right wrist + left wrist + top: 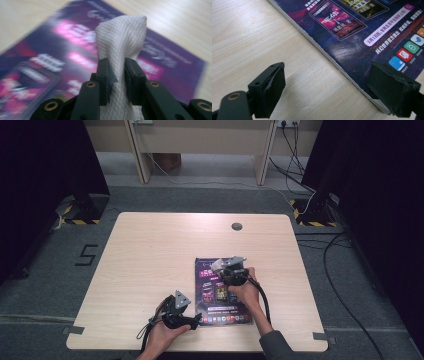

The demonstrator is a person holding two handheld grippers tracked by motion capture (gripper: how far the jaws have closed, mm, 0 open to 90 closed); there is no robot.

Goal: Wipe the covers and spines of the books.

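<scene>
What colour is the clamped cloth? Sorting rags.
White cloth, diamond-textured; clearest in the right gripper view.

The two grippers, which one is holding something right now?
The right gripper: its jaws are clamped on a white textured cloth above the magazine. The left gripper stands open at the magazine's edge, with nothing between its jaws.

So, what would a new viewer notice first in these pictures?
First the purple magazine, lying flat on the near right part of the wooden table. Next the white cloth, pinched between the jaws of the right gripper above the cover. The left gripper is open at the magazine's near corner, one jaw over the table and one over the cover's edge.
</scene>
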